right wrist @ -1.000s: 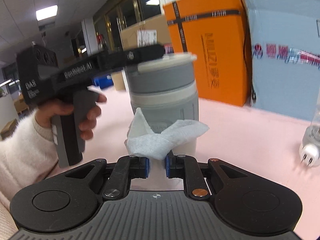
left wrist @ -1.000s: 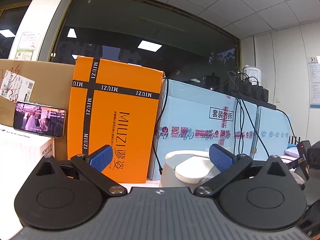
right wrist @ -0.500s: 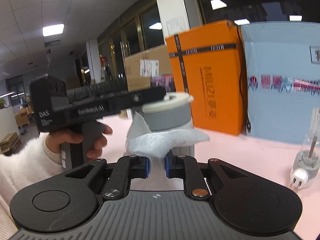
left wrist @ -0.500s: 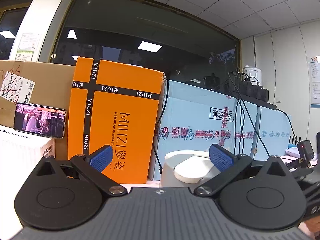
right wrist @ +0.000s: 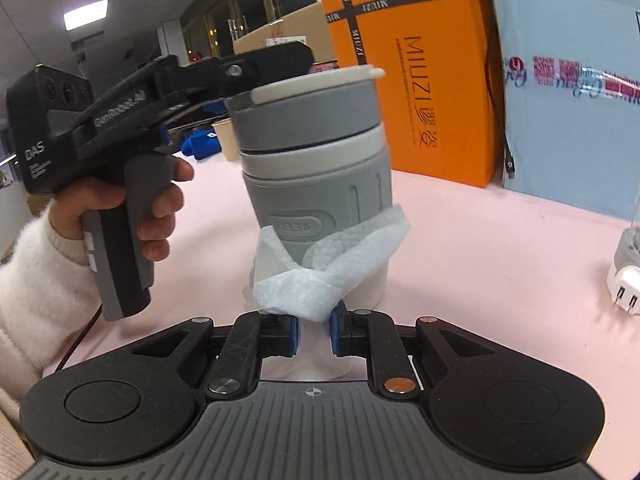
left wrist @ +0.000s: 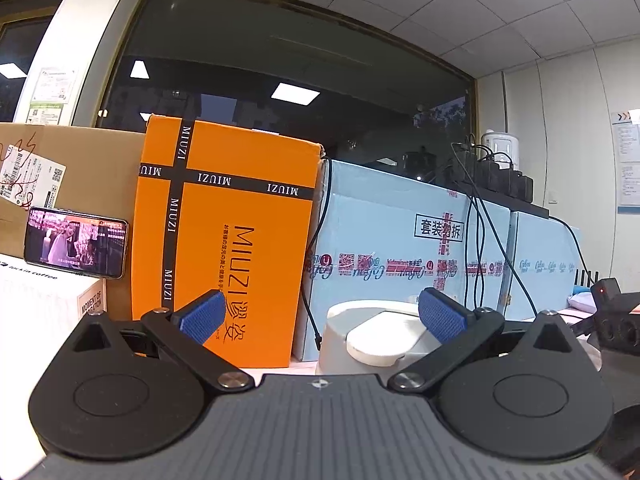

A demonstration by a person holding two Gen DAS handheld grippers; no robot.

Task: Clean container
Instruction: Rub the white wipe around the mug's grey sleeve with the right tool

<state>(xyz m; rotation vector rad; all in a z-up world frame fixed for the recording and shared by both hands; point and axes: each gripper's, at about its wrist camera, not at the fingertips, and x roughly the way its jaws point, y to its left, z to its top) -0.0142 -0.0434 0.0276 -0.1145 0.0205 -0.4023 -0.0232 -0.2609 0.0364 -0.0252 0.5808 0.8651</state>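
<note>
A grey and white container point(right wrist: 316, 168) with a white lid point(left wrist: 372, 340) stands on the pink table point(right wrist: 480, 248). My right gripper point(right wrist: 314, 328) is shut on a white wipe point(right wrist: 320, 280), which lies against the container's lower front. My left gripper point(left wrist: 320, 316) is open at lid height. The lid sits between its blue pads point(left wrist: 442, 316), close to the right one. In the right wrist view a hand point(right wrist: 156, 208) in a white fuzzy sleeve holds the left gripper point(right wrist: 276, 60) up at the container's top.
An orange box point(left wrist: 228, 240) and light blue boxes point(left wrist: 400, 248) with cables stand close behind the container. A phone point(left wrist: 76, 242) leans on a brown carton at the left. A white plug point(right wrist: 626, 284) lies on the table to the right.
My right gripper has come closer and lower, so the wipe now rests on the container's lower wall. The left gripper has hardly moved.
</note>
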